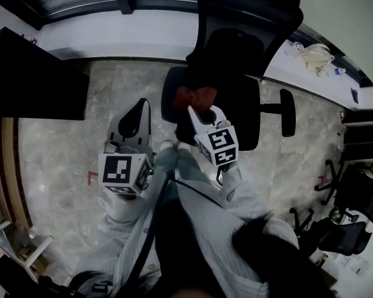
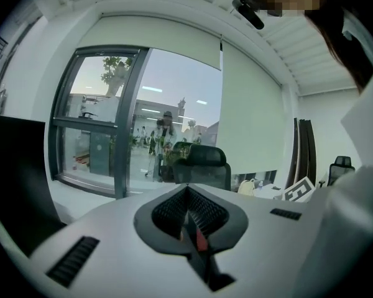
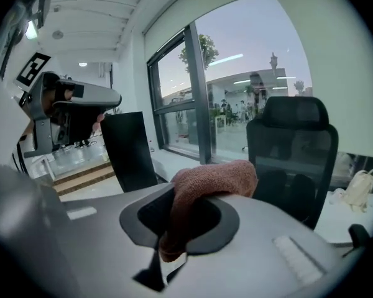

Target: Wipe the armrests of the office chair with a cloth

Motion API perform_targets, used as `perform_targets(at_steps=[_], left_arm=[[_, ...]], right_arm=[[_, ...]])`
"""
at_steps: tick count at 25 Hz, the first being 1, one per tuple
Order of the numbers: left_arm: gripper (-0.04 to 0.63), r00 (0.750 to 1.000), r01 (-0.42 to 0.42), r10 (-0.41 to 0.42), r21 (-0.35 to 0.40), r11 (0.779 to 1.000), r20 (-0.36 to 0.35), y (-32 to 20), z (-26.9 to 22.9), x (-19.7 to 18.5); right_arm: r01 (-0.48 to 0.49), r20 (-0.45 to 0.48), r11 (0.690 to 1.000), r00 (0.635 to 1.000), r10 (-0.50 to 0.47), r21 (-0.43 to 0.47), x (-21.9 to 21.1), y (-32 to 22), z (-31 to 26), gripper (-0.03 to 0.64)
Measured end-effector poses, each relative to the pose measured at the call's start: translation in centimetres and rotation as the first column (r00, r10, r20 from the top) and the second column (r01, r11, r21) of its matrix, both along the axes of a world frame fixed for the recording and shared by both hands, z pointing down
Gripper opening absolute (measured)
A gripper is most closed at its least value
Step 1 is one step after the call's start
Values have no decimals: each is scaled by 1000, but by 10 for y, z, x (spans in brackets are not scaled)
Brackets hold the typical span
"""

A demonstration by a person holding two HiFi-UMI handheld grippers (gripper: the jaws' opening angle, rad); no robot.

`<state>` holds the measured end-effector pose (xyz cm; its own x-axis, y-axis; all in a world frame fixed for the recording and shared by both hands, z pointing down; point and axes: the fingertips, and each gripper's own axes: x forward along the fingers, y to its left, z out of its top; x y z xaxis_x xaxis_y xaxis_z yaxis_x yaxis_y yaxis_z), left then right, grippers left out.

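The black office chair (image 1: 236, 54) stands ahead of me on the stone floor, its left armrest (image 1: 168, 95) and right armrest (image 1: 288, 112) both uncovered. My right gripper (image 1: 198, 112) is shut on a reddish-brown cloth (image 1: 196, 97) and holds it over the front of the seat, beside the left armrest. In the right gripper view the cloth (image 3: 211, 182) bunches out of the jaws, with the chair (image 3: 295, 148) beyond it. My left gripper (image 1: 140, 109) hangs over the floor left of the chair, shut with nothing in it; its pads (image 2: 193, 219) meet.
A black desk (image 1: 37, 73) fills the left side. A white sill with a cream bag (image 1: 314, 58) runs behind the chair. More dark chairs (image 1: 354, 197) stand at the right. The person's grey sleeves fill the lower middle.
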<state>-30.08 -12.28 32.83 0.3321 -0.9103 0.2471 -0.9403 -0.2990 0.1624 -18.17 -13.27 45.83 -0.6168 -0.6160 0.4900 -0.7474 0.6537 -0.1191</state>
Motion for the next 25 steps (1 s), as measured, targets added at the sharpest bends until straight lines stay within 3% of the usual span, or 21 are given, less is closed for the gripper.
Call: perform_targets(at_steps=[4,8,13,17,25], left_arm=[[3,998,61,-60,-80,995,10,25,22,-20],[3,995,100,-101,-161,982,4,30,68,-32],[3,992,125,-129,-227,966,0,38,102,-40],[3,989,143,-147,-236,961,0,37,112,-48],[3,982,187,-188,-248,951,21,33,124,-73]], right_arm=[[146,-1,981,989,-147,-125,-40,25,51,35],[211,-25,947,974,-224,-241,-58,41,118,35],[211,-7,950,976,-219,-231,-61,32,135,35],[189,-68,952,975,-211,-243,-62,-10,144,35],[87,-190,970,973,-131,-226,-59,-151,172,35]])
